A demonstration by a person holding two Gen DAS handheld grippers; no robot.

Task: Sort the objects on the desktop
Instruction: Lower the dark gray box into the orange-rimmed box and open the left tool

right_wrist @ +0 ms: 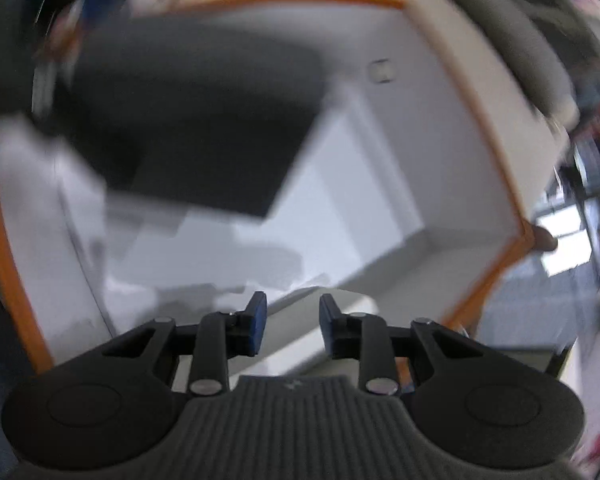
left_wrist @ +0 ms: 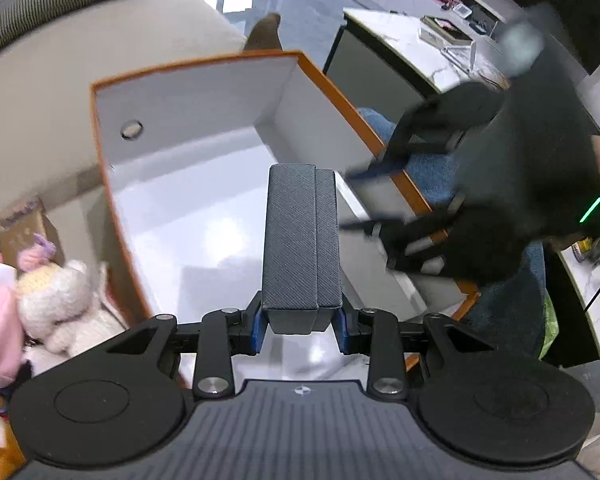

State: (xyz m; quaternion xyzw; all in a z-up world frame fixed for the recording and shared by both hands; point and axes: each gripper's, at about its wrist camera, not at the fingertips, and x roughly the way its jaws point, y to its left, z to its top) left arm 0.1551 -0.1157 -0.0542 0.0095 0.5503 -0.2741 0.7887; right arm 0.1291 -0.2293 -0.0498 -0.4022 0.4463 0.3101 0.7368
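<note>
Your left tool [left_wrist: 300,312] is clamped on a dark grey case [left_wrist: 300,240] over the white box [left_wrist: 188,100] — lower it flat; right tool [right_wrist: 288,320] gapes, holding nothing.

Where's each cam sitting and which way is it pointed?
Left wrist: on the left gripper, looking down into the orange-edged box; its fingers clamp a grey case; the right gripper is blurred at right.
Right wrist: on the right gripper, open and empty, facing into the box.
Shared: box and case.
</note>
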